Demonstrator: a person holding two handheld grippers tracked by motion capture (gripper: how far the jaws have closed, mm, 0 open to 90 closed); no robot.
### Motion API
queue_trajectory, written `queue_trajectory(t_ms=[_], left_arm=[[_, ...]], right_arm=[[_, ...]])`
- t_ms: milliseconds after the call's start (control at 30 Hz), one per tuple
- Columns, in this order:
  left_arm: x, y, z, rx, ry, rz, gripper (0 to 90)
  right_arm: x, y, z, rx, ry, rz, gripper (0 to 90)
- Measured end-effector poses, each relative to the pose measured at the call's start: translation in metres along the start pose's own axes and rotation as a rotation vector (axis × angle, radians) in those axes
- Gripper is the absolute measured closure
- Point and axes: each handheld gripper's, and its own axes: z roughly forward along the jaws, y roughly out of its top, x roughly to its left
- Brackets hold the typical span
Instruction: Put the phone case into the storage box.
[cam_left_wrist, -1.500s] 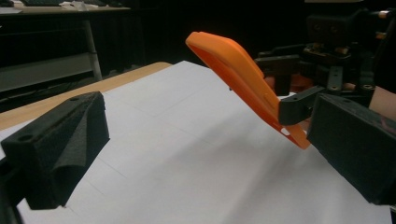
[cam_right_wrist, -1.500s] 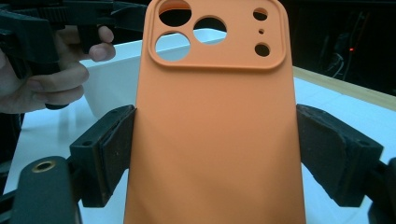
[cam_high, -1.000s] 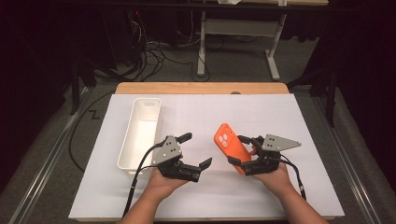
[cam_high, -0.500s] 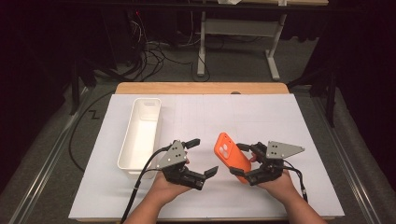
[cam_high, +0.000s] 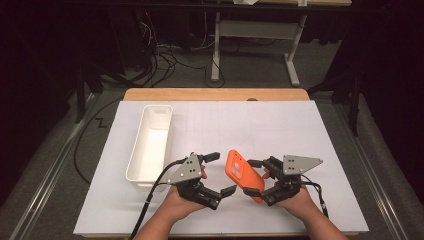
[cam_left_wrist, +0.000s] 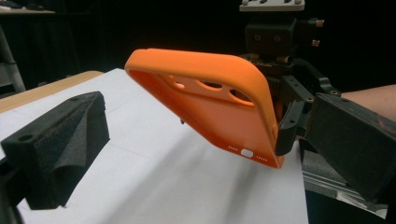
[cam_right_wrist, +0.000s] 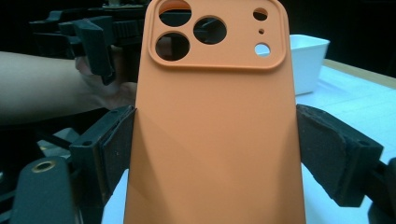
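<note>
1. Right gripper (cam_high: 256, 177) – clamped on an orange phone case (cam_high: 243, 173); in the right gripper view both pads press the case's long edges (cam_right_wrist: 215, 140), back face toward the camera, camera cut-outs at the top.
2. Case is lifted off the white table sheet (cam_high: 280, 125) and tilted; in the left gripper view it hangs clear above the sheet (cam_left_wrist: 210, 98), open side facing down, port holes on the lower edge.
3. Left gripper (cam_high: 216, 172) – jaws spread apart with nothing between them; it sits just beside the case without touching it. One of its jaw pads shows at the left of the left gripper view, resting low near the sheet.
4. Both hands hold near the front edge of the table, the case between the two grippers.
5. White bin (cam_high: 150, 142) – long, rectangular, lying on the sheet to the left of the left gripper, near it but apart. Its inside looks empty in the high view; a corner of it shows behind the case in the right gripper view (cam_right_wrist: 308, 56).
</note>
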Motion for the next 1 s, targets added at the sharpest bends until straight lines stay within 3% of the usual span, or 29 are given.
queue_trajectory(t_ms=[733,1000], left_arm=[[-0.004,0.0,0.006,-0.005,-0.076,0.001,0.6],[-0.006,-0.001,0.009,-0.001,-0.093,0.003,0.7]], right_arm=[[0.007,-0.001,0.016,0.02,0.15,0.026,16.7],[0.007,-0.001,0.018,0.016,0.168,0.036,16.7]])
